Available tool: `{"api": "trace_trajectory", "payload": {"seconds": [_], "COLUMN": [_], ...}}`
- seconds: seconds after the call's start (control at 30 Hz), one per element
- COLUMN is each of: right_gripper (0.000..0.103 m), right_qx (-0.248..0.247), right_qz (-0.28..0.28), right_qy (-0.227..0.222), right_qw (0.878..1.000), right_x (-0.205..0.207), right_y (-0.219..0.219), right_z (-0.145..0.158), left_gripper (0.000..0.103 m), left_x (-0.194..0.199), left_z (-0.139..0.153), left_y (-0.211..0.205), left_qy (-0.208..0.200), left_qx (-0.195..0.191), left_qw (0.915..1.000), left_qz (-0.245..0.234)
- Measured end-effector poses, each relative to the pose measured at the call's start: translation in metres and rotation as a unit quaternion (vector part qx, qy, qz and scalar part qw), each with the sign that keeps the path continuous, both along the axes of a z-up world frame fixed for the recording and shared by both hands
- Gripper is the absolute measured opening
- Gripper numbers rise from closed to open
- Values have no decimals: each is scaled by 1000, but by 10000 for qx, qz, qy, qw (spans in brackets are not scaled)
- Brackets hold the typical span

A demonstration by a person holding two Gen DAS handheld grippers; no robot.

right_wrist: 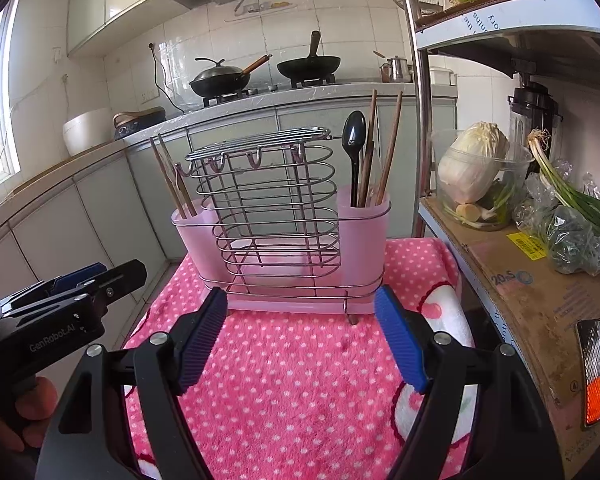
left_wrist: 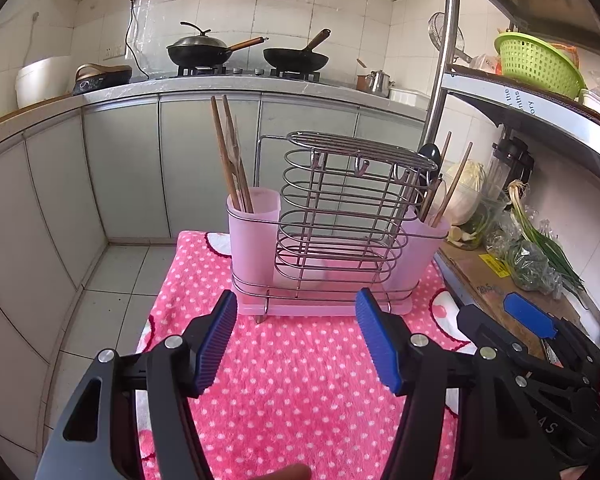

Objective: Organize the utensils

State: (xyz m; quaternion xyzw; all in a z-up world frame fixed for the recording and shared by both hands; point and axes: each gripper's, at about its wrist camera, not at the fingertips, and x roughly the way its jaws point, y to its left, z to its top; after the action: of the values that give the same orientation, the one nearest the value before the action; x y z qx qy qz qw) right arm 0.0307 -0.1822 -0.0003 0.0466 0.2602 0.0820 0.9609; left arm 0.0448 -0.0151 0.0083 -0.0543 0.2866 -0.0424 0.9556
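We find the left gripper (left_wrist: pixel 295 312) with jaws wide apart, nothing between them, above the pink dotted towel (left_wrist: pixel 300 380) | wire utensil rack (left_wrist: pixel 340 220) stands upright on the towel | chopsticks (left_wrist: pixel 231 160) in left pink cup (left_wrist: pixel 253 224) | right gripper (left_wrist: pixel 530 316) at right edge, state unclear.

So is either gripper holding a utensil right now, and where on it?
Nothing is held. The left gripper and right gripper both stand open over the pink towel, short of the utensil holder; chopsticks and spoon sit in its cups.
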Motion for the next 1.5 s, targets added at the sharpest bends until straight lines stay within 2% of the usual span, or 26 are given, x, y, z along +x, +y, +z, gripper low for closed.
{"api": "trace_trajectory", "payload": {"seconds": [1.5], "right_gripper": [77], "right_qx": [-156], "right_qz": [83], "right_qy": [-22], "right_qw": [9998], "right_x": [-1], "right_y": [7], "right_z": [3], "left_gripper": [61], "left_x": [-5], "left_z": [5], "left_y": [3], "left_qy": [-83], "left_qx": [-59], "left_qw": [9999], "left_qz": [-71]}}
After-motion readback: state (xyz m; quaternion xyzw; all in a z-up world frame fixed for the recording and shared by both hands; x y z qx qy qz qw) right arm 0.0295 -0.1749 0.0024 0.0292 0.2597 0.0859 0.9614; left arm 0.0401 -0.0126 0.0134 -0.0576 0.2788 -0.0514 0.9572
